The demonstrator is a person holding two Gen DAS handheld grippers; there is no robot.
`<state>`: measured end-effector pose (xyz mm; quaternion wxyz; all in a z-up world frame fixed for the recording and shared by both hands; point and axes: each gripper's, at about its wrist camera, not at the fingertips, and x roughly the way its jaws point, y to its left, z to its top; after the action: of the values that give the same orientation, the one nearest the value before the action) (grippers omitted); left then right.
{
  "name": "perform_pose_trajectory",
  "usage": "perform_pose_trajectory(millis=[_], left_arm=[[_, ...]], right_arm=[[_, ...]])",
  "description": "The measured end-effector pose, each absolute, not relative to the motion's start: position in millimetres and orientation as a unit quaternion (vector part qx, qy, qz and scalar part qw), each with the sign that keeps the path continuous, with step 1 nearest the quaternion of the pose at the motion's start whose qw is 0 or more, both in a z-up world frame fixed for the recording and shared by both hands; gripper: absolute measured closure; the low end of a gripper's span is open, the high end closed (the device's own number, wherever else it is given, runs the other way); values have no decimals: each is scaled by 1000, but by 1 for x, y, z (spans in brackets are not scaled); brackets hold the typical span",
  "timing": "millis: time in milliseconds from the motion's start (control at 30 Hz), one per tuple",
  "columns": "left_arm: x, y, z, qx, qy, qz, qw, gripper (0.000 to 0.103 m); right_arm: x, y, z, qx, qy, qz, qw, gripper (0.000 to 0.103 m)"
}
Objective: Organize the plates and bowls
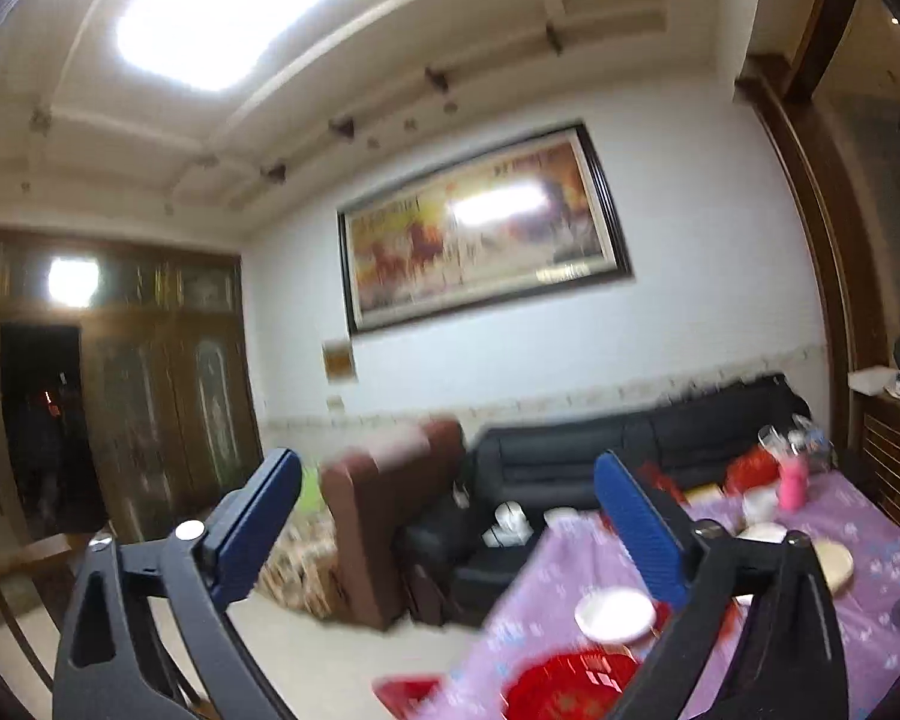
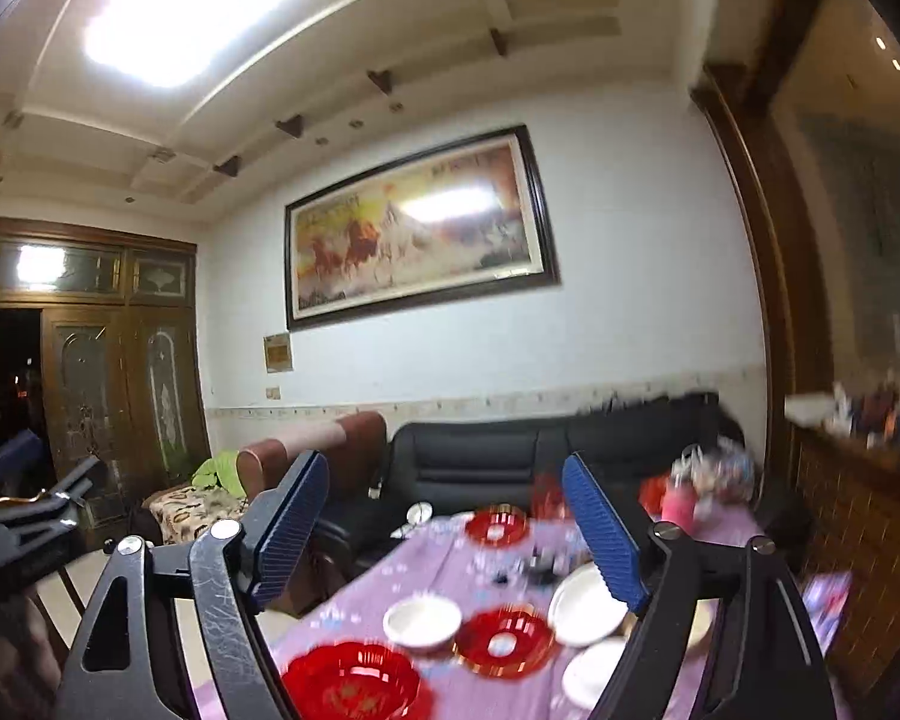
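Both jaws stand apart, nothing between them: left gripper (image 1: 447, 516), right gripper (image 2: 444, 516). Both point level, over the dishes, not at them. Lower frame, right wrist view: red plate (image 2: 354, 684) nearest, then white bowl (image 2: 421, 622), red-gold plate (image 2: 504, 639) and white plate (image 2: 585, 600) on the purple worktop (image 2: 444, 549). Sofa (image 2: 480, 456) behind. Risk: frames are blurred, so a fast descent could clip a rim and skid a dish off the near edge.

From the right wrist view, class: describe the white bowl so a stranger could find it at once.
Start at the table with the purple cloth in front of the black sofa. Near its front edge lies a big red plate; just behind it, left of a red gold-rimmed dish, stands the white bowl. It is deep-walled, unlike the flat white plates to its right.
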<state>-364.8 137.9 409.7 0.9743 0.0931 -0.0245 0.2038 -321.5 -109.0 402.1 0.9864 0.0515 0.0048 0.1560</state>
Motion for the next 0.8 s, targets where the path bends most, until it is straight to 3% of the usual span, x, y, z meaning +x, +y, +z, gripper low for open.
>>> perform_pose_trajectory(millis=[133, 267, 367, 600, 800], left_arm=[[-363, 135, 461, 124, -68, 279, 950, 0], [-340, 144, 444, 101, -63, 269, 956, 0], [-310, 150, 401, 71, -26, 232, 970, 0], [-251, 140, 320, 63, 46, 189, 979, 0], [-210, 132, 287, 83, 79, 177, 978, 0]], right_arm=[[-318, -108, 473, 38, 4, 144, 989, 10], [-304, -100, 489, 38, 42, 170, 984, 8], [-285, -84, 450, 17, 67, 152, 986, 7], [-190, -60, 321, 24, 226, 114, 967, 7], [-136, -64, 277, -18, 236, 33, 971, 7]])
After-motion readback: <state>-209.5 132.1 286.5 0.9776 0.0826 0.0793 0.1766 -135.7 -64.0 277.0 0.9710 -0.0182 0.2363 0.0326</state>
